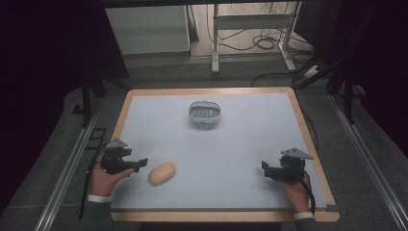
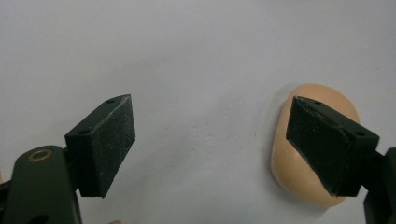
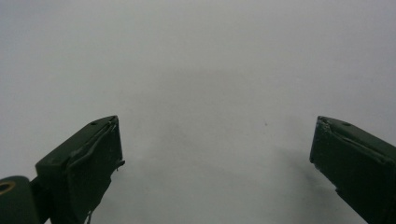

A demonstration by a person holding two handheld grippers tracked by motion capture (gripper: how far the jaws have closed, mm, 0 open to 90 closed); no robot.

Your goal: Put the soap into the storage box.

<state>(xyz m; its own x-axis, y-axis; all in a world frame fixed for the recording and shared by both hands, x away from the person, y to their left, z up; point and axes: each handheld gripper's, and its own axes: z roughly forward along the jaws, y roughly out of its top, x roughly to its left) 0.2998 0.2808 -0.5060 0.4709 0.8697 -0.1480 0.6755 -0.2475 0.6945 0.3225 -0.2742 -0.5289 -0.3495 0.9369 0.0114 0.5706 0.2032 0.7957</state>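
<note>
Smooth tan oval soap (image 1: 162, 173) lies on matte mat (image 1: 240, 144).
Left gripper (image 1: 139, 163), right gripper (image 1: 264, 167): jaws wide, empty; soap beside left.

Pretty dim room overall, with the sides fading into black. The table (image 1: 308, 126) is sitting in the middle, wooden edge showing around a pale blue-grey mat (image 1: 240, 144). Grey floor (image 1: 159, 72) is running behind it, where a white metal frame (image 1: 250, 29) is standing with black cables (image 1: 262, 43) lying tangled underneath. Metal rails (image 1: 62, 178) are flanking both sides.
</note>
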